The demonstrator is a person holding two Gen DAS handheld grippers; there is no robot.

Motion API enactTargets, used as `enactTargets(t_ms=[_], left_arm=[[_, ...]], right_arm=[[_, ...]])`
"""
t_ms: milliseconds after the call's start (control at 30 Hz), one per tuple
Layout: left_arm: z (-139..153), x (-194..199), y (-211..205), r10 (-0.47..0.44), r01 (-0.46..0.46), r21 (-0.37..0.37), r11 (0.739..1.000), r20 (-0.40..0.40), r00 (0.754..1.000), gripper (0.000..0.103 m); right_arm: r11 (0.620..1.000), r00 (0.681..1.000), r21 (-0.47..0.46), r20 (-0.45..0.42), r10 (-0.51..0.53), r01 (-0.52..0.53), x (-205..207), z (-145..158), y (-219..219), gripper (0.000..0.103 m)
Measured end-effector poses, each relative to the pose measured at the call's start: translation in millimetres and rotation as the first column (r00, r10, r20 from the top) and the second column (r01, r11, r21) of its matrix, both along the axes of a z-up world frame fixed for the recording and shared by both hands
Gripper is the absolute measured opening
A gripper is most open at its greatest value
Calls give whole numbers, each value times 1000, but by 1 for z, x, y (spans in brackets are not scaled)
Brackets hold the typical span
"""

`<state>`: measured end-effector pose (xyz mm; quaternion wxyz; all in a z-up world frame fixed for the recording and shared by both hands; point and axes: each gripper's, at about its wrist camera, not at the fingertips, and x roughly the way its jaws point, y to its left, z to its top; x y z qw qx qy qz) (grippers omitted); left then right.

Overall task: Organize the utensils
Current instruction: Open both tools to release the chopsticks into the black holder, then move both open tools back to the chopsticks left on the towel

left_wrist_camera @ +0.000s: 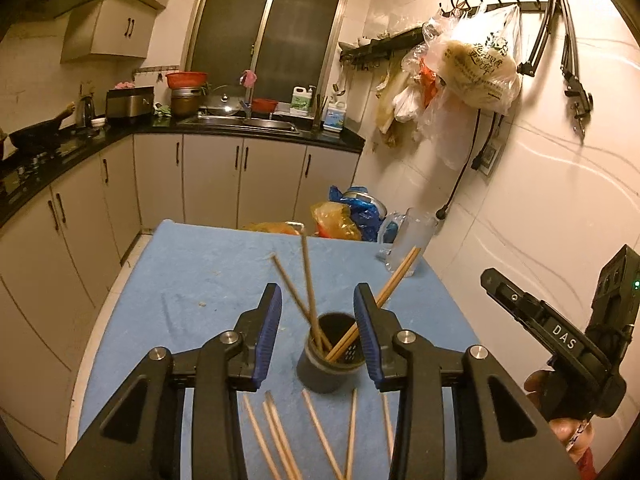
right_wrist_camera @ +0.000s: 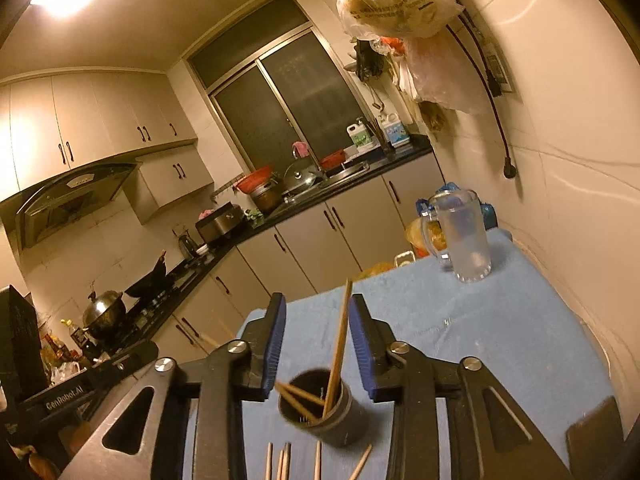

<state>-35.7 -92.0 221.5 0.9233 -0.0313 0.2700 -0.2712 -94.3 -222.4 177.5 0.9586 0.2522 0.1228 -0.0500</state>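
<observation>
A table under a blue cloth (left_wrist_camera: pixel 192 280) stands against a white tiled wall in a warm-lit kitchen, with pale cabinets (left_wrist_camera: pixel 212 180), a black countertop and a sink (left_wrist_camera: pixel 248 123) below a dark window. On the cloth, a dark holder (left_wrist_camera: pixel 330 364) keeps several chopsticks (left_wrist_camera: pixel 308 280), more chopsticks lie loose (left_wrist_camera: pixel 280 436) beside it, and a clear pitcher (right_wrist_camera: pixel 466 236) stands at the far corner. The left gripper (left_wrist_camera: pixel 318 300) and right gripper (right_wrist_camera: pixel 316 312) hover with jaws apart, gripping nothing.

A blue-clothed table (left_wrist_camera: pixel 192 280) carries a dark chopstick holder (left_wrist_camera: pixel 330 364), loose chopsticks (left_wrist_camera: pixel 280 436) and a clear plastic jug (right_wrist_camera: pixel 464 236).
</observation>
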Motion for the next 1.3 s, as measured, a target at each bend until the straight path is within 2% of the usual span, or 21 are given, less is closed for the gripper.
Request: enactTargets(t_ms=[167,300,400,567,733,967,1300], left_arm=[[-33,-14,11,11,-10,30,1000,-46,999,39],[-78,-20,20,20,-12,66,998,-125,992,39],[-118,-19,30,58,-39,103,994,-195,979,39],[-162,-18,45,102,-70,123,990,-284,953,39],[-184,-18,52,114,-76,130,989,-322,940,39],[-202,-16,48,120,-73,153,986,-330,936,39],[-205,-15,48,88,-49,122,991,-337,937,39]], right_arm=[[1000,998,5,-52,27,-26,-17,-24,12,38],[999,993,15,-115,40,-39,-23,-53,22,39],[998,983,49,-176,59,-51,-27,-82,27,39],[993,962,92,-252,102,-81,-27,-121,37,35],[989,943,98,-302,136,-111,-25,-142,53,35],[982,914,104,-362,184,-157,-15,-159,71,35],[980,858,143,-475,193,-141,19,-173,69,34]])
